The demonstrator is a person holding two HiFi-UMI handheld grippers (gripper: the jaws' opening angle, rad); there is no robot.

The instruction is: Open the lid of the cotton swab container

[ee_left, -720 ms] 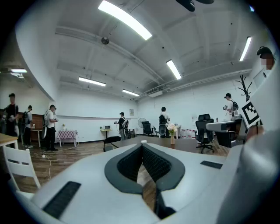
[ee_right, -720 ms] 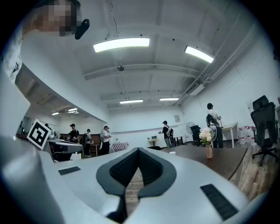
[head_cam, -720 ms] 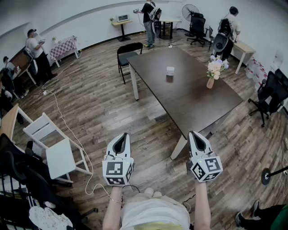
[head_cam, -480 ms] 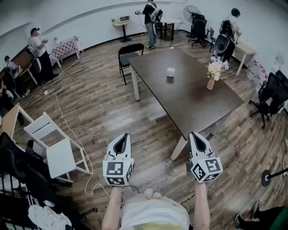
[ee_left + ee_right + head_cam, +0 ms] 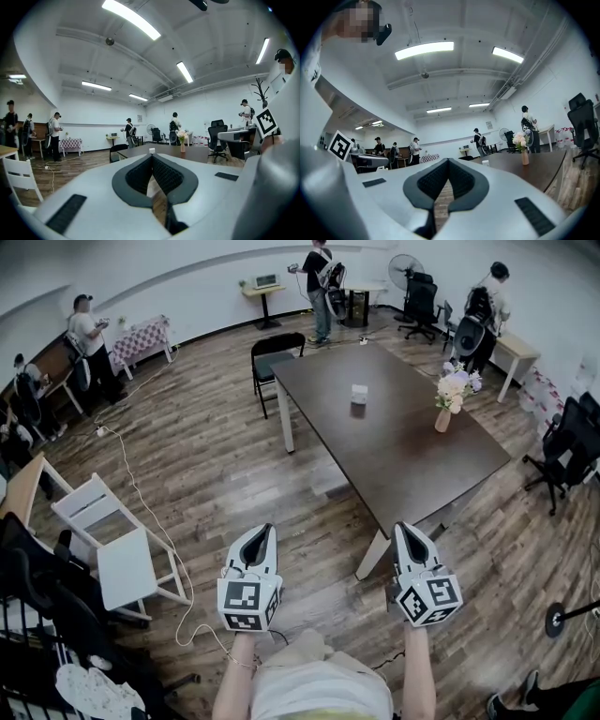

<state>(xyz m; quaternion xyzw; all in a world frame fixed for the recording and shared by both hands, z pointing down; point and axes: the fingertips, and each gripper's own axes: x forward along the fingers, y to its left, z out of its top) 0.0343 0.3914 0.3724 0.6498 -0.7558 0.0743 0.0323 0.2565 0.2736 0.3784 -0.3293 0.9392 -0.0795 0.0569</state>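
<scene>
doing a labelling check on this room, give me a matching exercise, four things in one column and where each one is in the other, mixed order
Things:
1. cotton swab container
2. flower vase
3. black chair
4. white chair

Places:
a. on the floor, to the left of the left gripper
b. on the table, near its right edge
c. on the floor at the table's far left corner
d. on the table, around the middle of its far half

Pairs: 1-d, 2-b, 3-c, 4-a
</scene>
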